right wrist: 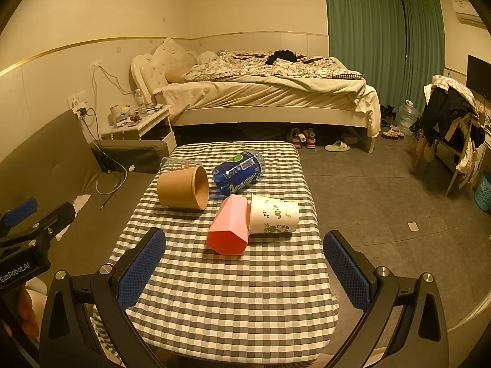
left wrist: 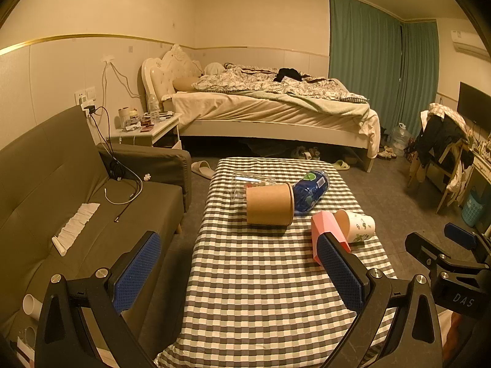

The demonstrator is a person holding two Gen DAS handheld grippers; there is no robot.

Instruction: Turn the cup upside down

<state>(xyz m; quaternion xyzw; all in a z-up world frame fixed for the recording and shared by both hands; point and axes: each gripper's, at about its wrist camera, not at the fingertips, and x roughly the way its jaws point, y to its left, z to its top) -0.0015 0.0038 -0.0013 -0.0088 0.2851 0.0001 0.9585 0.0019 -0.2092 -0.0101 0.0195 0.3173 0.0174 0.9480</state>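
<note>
Jaws of left gripper [left wrist: 239,273] and right gripper [right wrist: 245,271] gape wide, empty, above the checked table [right wrist: 230,306].

Five cups down on their sides: brown paper cup [right wrist: 184,188], clear plastic cup [right wrist: 178,164], blue-labelled cup [right wrist: 239,173], pink faceted cup [right wrist: 228,225], white leaf-print cup [right wrist: 274,217].

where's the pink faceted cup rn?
The pink faceted cup lies on its side on the checked tablecloth, right of centre, against the white leaf-print paper cup.
</note>
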